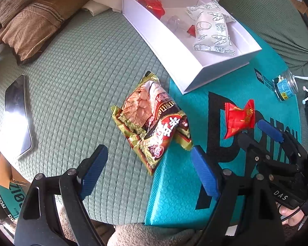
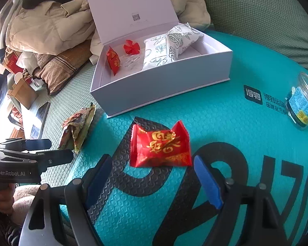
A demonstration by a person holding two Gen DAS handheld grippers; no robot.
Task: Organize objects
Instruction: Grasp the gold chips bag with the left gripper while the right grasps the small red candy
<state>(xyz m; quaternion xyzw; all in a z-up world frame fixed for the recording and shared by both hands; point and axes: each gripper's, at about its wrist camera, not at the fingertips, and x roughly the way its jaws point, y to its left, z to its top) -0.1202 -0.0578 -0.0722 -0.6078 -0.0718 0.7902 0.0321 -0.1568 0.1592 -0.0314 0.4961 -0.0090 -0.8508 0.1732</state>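
Both your tongs are gaping empty: the left tongs (image 1: 148, 166) are hovering over the snack bag (image 1: 152, 121), the right tongs (image 2: 153, 177) just short of the red candy (image 2: 161, 144), near the white box (image 2: 162, 82).

Open box (image 2: 160, 86) rests partly on mailer bag (image 2: 225, 123), holding two bread packets (image 2: 164, 51) and small sweets (image 2: 113, 60). One wrapped sweet (image 2: 161, 145) lies on the mailer before the box; snack bag (image 1: 152, 121) at the mailer's left edge; jar (image 2: 302, 102) far right.
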